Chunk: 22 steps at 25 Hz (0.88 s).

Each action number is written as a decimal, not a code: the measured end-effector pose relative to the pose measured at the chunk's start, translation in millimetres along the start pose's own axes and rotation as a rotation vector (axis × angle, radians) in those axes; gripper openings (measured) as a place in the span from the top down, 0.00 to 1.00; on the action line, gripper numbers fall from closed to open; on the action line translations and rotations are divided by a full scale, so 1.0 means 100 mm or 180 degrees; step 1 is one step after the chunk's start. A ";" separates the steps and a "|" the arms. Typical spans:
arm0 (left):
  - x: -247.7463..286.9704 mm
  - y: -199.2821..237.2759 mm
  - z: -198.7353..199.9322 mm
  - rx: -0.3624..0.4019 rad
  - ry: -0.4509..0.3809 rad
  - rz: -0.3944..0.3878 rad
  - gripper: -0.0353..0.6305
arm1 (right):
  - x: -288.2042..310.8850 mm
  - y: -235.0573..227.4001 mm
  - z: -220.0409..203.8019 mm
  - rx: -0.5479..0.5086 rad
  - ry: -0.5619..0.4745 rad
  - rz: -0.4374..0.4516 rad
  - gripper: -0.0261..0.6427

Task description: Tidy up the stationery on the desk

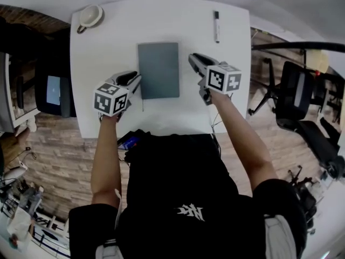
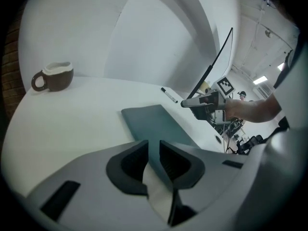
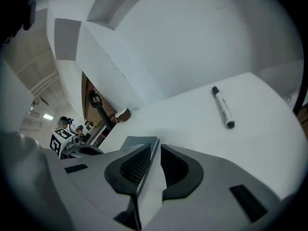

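Observation:
A grey-green notebook (image 1: pixel 158 70) lies flat in the middle of the white desk (image 1: pixel 108 42). A black-and-white marker pen (image 1: pixel 216 26) lies near the far right corner. My left gripper (image 1: pixel 132 79) hovers just off the notebook's near left corner, jaws shut with nothing between them. My right gripper (image 1: pixel 194 59) hangs beside the notebook's right edge, also shut and empty. In the left gripper view the notebook (image 2: pixel 154 121) stretches ahead of the jaws (image 2: pixel 153 150), with the pen (image 2: pixel 169 95) beyond. The right gripper view shows the pen (image 3: pixel 223 107) ahead to the right of its jaws (image 3: pixel 155 153).
A brown mug with a white inside (image 1: pixel 90 16) stands at the desk's far left corner. An office chair (image 1: pixel 294 90) is off the desk's right side, dark equipment (image 1: pixel 54 90) off its left. The person's body is against the near edge.

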State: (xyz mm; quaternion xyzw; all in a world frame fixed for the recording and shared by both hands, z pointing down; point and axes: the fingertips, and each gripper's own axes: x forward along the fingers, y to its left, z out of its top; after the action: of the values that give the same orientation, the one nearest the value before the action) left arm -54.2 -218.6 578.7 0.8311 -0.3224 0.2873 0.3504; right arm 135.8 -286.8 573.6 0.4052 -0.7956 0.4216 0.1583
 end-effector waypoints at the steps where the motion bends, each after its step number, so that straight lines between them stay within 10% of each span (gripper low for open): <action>1: -0.02 -0.02 0.09 0.0037 -0.0077 -0.0010 0.84 | -0.07 -0.07 0.13 -0.0123 -0.0079 -0.0041 0.86; 10: -0.04 -0.40 0.75 0.0424 -0.0402 -0.0229 0.94 | -0.32 -0.97 0.97 -0.0561 -0.0235 -0.0721 0.79; 22: 0.04 -0.53 0.87 0.0438 -0.0323 -0.0259 0.94 | 0.10 -1.56 0.86 -0.0462 0.0291 -0.1139 0.74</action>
State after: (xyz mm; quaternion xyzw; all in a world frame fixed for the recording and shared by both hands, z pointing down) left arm 9.1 -257.3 509.4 0.8791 -0.2853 0.2519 0.2871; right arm 259.1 -410.1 613.0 0.5081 -0.7312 0.3463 0.2955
